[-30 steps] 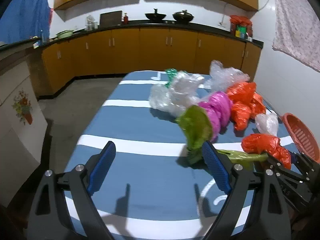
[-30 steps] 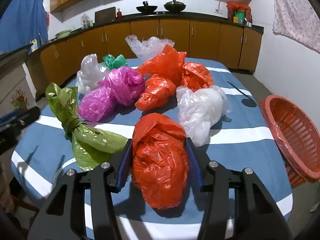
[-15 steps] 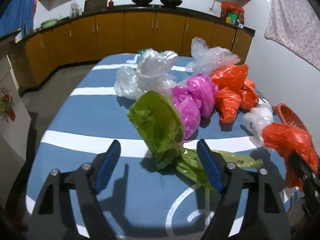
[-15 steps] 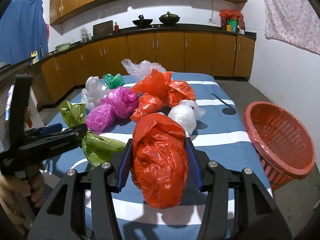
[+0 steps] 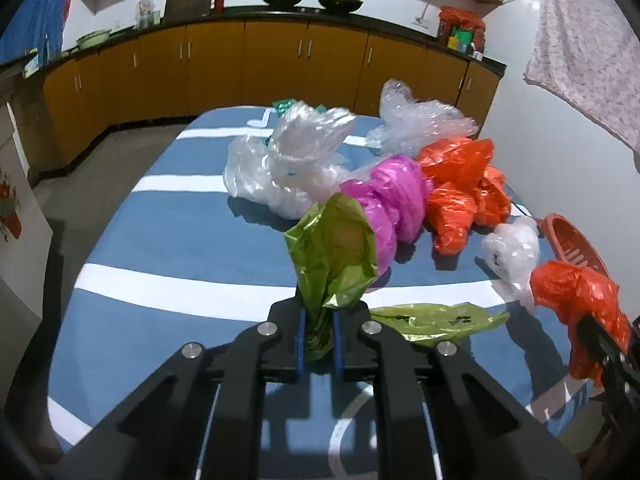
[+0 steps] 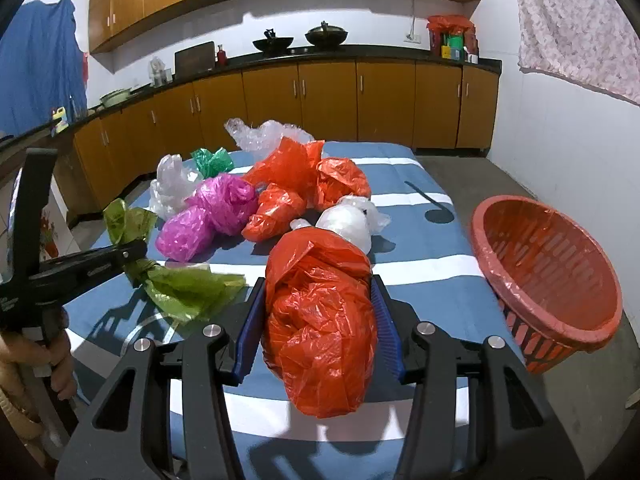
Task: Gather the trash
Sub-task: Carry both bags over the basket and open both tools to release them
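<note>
Green bag (image 5: 334, 248) now pinched in my left gripper (image 5: 319, 336), jaws wide before; right gripper (image 6: 318, 322) still clamps the orange bag (image 6: 320, 320), basket (image 6: 548, 276) at three o'clock.

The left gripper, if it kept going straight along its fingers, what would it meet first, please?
The left gripper, shut on the green bag, points at the bag pile. The magenta bag just behind would probably come first, though depth is hard to judge.
</note>
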Demonstrator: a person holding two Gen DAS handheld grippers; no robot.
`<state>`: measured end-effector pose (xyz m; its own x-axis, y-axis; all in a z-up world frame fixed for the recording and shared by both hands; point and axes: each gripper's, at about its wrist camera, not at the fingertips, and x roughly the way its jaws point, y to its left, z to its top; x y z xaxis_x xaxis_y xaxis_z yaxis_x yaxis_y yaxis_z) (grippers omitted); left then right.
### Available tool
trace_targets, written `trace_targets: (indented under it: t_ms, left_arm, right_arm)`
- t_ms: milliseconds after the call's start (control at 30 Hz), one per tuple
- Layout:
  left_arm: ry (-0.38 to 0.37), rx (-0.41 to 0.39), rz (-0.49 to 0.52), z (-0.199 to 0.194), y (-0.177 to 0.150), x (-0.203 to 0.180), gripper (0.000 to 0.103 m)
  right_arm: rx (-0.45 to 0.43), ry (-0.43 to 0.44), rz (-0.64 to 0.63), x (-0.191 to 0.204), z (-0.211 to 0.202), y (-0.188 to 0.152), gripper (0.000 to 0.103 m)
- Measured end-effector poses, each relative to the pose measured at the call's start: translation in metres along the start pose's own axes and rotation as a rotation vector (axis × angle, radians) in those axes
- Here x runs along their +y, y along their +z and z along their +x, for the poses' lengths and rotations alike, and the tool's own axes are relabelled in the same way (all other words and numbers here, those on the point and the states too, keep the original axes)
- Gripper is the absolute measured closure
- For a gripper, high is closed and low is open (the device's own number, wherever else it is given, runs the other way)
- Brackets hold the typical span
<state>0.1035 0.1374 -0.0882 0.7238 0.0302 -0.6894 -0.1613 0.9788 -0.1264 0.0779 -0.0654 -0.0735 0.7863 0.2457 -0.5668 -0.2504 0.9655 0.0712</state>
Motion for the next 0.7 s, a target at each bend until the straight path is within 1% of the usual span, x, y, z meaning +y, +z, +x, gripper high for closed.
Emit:
trace_targets:
  t_ms: [200, 433, 500, 700]
  left_arm:
    - [-0.032, -0.042, 0.032, -0.027, 0.003, -0.011, 0.092]
    - [-0.101, -0.104, 0.080, -0.055, 0.016, -0.041, 0.095]
    - [-0.106, -0.123, 0.101, -0.058, 0.019, -0.052, 0.097]
    - [-0.128, -0.118, 0.107, -0.054, 0.024, -0.065, 0.098]
  right_arm:
    - [-0.029, -0.024, 0.016, -0.012, -0.011, 0.006, 0.052]
    - [-0.069, -0.073, 0.049, -0.034, -0.026, 0.013, 0.052]
    - [-0.075, -0.089, 0.065, -0.041, -0.027, 0.015, 0.052]
    - [-0.082, -0.116, 0.089, -0.057, -0.030, 0.014, 0.052]
